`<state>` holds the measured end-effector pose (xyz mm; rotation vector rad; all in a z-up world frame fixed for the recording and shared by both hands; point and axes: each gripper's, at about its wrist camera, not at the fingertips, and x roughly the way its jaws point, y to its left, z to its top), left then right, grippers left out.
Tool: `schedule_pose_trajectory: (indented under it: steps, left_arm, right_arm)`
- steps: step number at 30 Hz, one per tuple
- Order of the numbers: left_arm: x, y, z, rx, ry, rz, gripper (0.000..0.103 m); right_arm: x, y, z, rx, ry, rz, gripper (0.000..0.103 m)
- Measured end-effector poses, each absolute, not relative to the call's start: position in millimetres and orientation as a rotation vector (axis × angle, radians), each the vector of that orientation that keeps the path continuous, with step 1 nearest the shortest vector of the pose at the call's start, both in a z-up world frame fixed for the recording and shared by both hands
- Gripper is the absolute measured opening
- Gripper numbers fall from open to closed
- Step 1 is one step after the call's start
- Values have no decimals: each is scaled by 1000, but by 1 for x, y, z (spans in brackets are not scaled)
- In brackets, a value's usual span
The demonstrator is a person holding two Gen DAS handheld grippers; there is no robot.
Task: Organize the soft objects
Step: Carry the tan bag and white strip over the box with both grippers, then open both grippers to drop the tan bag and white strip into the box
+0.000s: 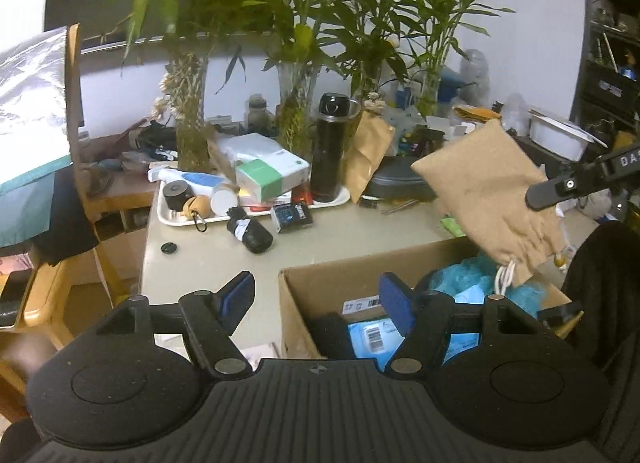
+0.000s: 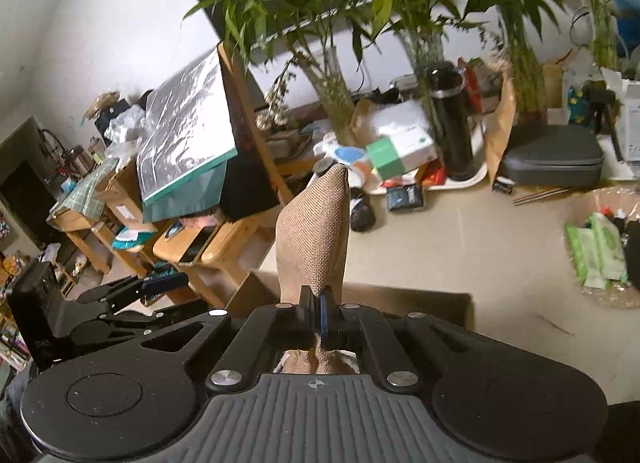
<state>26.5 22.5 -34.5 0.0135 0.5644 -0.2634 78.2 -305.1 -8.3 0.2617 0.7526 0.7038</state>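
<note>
A tan burlap drawstring pouch (image 1: 486, 199) hangs above the open cardboard box (image 1: 304, 283), pinched by my right gripper (image 1: 548, 191). In the right wrist view the same pouch (image 2: 312, 235) stands up from the shut right gripper (image 2: 319, 315), whose blue pads clamp its lower end. My left gripper (image 1: 318, 299) is open over the box's near left corner, nothing between its blue pads. Inside the box lie a fluffy blue item (image 1: 460, 283), a pale blue packet (image 1: 374, 335) and a black soft item (image 1: 330, 333). The left gripper (image 2: 160, 287) also shows at the lower left of the right wrist view.
On the beige table (image 1: 208, 255), behind the box, are a white tray (image 1: 248, 211) of boxes and bottles, a black flask (image 1: 330, 147), glass vases with bamboo plants (image 1: 192, 111), a grey case (image 1: 400, 183) and a small black bottle (image 1: 250, 233). A wooden chair (image 1: 76, 111) stands left. A bag with green packets (image 2: 600, 251) lies right.
</note>
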Motion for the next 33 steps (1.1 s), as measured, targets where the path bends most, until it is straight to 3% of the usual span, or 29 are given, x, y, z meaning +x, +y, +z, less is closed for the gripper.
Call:
schedule_pose_trajectory:
  steps: [14, 16, 17, 18, 20, 21, 27, 33]
  left_arm:
    - [6, 40, -34, 20, 513, -203, 68]
    - [6, 43, -36, 11, 520, -194, 68]
    - [6, 45, -37, 4, 526, -189, 68]
    - [6, 45, -37, 2, 530, -185, 68]
    - [4, 47, -37, 2, 531, -181, 68]
    - [4, 48, -37, 5, 530, -181, 68]
    - [4, 46, -39, 27, 547, -183, 68]
    - [5, 42, -41, 43, 542, -180, 68]
  right_arm:
    - [80, -247, -10, 252, 798, 802, 6]
    - [82, -238, -15, 241, 813, 802, 13]
    - [85, -233, -21, 221, 825, 792, 28]
    - [86, -229, -25, 197, 841, 795, 53]
    - [87, -224, -33, 143, 837, 788, 84]
    - [84, -224, -35, 116, 810, 770, 93]
    - [75, -232, -34, 16, 707, 725, 103]
    - [78, -247, -35, 24, 678, 679, 103]
